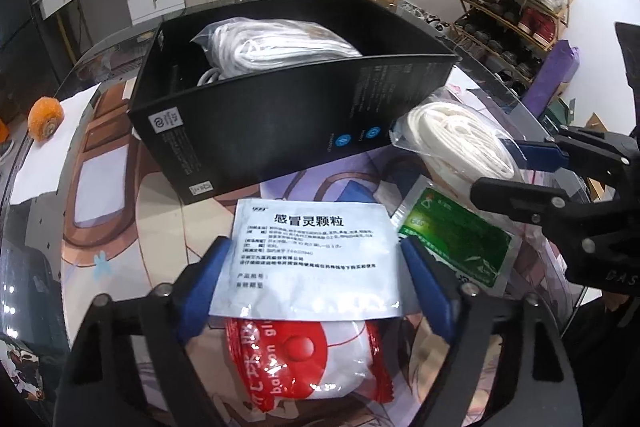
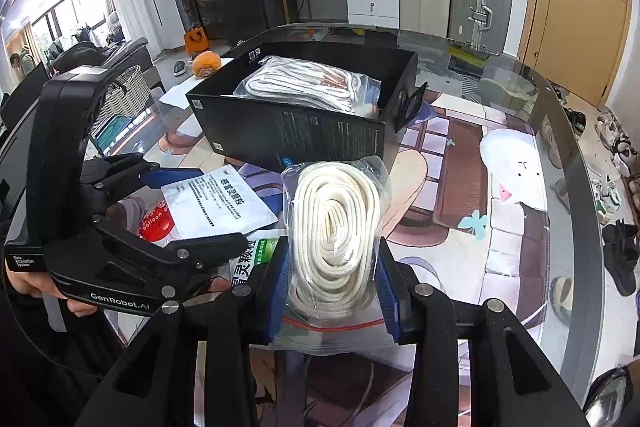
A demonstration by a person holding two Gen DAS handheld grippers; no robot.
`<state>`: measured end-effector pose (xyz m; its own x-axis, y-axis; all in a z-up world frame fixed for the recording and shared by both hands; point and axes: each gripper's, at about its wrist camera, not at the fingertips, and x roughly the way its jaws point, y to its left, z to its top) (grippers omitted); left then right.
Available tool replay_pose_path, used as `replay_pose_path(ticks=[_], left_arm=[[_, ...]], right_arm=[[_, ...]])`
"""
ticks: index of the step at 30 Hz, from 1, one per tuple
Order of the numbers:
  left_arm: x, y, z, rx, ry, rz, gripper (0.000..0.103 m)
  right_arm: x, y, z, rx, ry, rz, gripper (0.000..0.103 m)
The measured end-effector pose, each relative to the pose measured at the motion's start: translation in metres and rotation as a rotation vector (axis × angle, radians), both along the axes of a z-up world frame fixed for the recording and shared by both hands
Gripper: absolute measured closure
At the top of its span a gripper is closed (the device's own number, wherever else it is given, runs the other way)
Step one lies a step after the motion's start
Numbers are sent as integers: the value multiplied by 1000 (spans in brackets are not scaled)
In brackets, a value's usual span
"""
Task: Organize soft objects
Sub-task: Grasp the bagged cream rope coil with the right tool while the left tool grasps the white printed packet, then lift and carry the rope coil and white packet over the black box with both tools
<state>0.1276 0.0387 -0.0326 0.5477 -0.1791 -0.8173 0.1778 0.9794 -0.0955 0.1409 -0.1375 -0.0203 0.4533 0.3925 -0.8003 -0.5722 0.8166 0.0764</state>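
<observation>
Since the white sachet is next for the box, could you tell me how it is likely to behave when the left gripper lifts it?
The white sachet looks thin and flat, so it will probably droop outside the left gripper. Its glossy film may slip. It overlaps the red packet, which might shift.

Rope bag (image 1: pixel 276 47) in box (image 1: pixel 280 131), sachet (image 1: pixel 312 259) before it — on balloon pack (image 1: pixel 304 359), second rope bag (image 1: pixel 460 143) right.

A white packet (image 1: pixel 312 259) with black print lies flat over a red-and-white pouch (image 1: pixel 304 359). A green sachet (image 1: pixel 460 247) sits at its three o'clock. Bagged white rope (image 2: pixel 336 227) stands upright at five o'clock of the black box (image 1: pixel 280 131), which holds another rope bag (image 1: pixel 276 47).
</observation>
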Motion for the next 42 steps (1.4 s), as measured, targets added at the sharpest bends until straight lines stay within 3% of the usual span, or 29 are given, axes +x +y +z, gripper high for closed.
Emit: replay_pose_path(ticks=[3,11,13,21,24,26,28,29,35,39,42], left_arm=[[-2,-1,1,-2,-9,-19,41],[-5,2,6,-19,-23,-36,53],[-7,5,10,-27,-35,-35,60],[-10,13,16,-35,-54,-28,61],[-10,14,17,-33,-59,-29,53],[-9,13,15,-20,-51,-21,36],[-8,13,14,1,-43,-6,9],[-8,13,13,9,-44,1,5],[-6,9,13,-12,-35,-7,0],[-2,0,2,41,1,-14,0],[3,4,0,12,12,11,0]], right_arm=[[0,0,-1,-2,0,-1,64],[0,0,3,4,-15,3,64],[-1,0,5,11,-23,6,64],[-6,1,8,8,-36,18,64],[-7,2,9,7,-39,18,64],[-6,1,9,8,-41,14,64],[-5,0,9,10,-43,10,64],[-5,-1,10,11,-43,8,64],[-5,-1,11,12,-42,11,63],[-5,-1,10,11,-38,14,64],[-5,-1,10,12,-35,17,63]])
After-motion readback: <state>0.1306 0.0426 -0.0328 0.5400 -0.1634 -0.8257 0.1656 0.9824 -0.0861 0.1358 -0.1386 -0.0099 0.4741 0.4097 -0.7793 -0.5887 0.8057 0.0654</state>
